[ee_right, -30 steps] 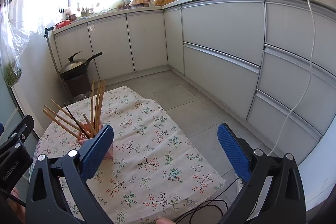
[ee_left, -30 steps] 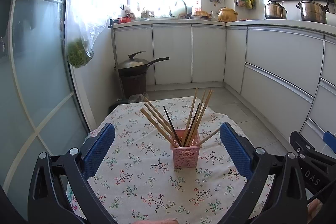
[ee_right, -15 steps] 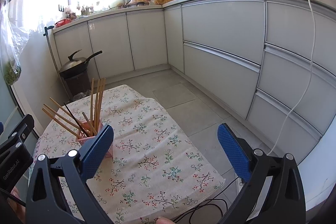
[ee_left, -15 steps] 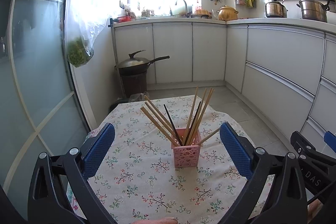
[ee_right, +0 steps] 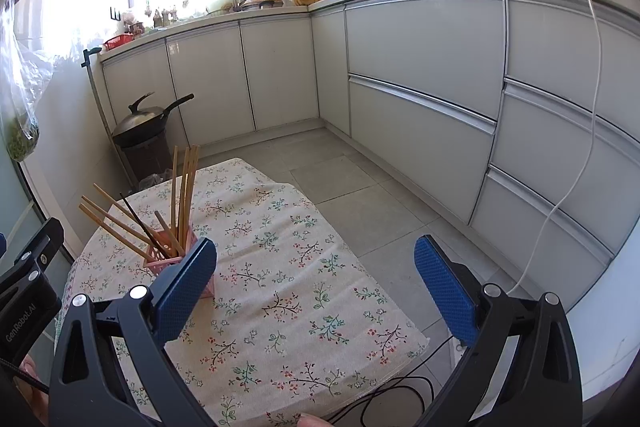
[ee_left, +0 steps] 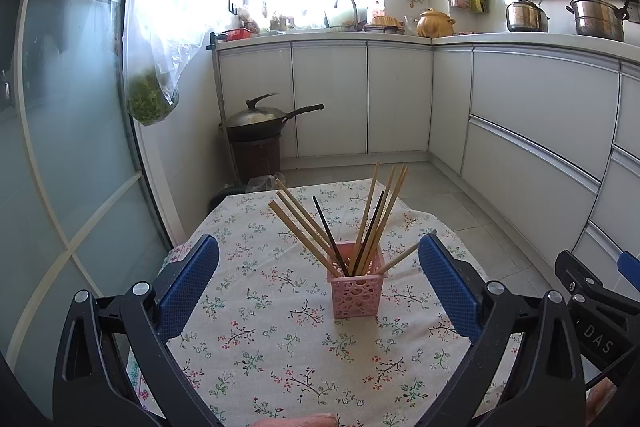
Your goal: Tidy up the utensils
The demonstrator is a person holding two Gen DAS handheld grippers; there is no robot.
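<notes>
A pink perforated holder [ee_left: 356, 289] stands upright on the floral tablecloth [ee_left: 256, 331], filled with several wooden chopsticks [ee_left: 380, 211] and a dark one, fanned left and right. My left gripper [ee_left: 318, 285] is open, its blue pads spread on either side of the holder, nearer the camera, holding nothing. In the right wrist view the holder [ee_right: 166, 259] sits at the left, partly hidden by the left blue pad. My right gripper [ee_right: 316, 281] is open over the tablecloth [ee_right: 280, 267], to the right of the holder.
A covered wok [ee_left: 260, 119] rests on a dark stand beyond the table's far edge. White cabinets [ee_right: 420, 83] run along the back and right. A glass door [ee_left: 60, 147] with a hanging bag of greens borders the left. A black cable [ee_right: 392, 395] lies off the table's near right corner.
The left wrist view has shifted very slightly, with the holder sitting a touch nearer. Both grippers stay open, and the chopsticks have not moved.
</notes>
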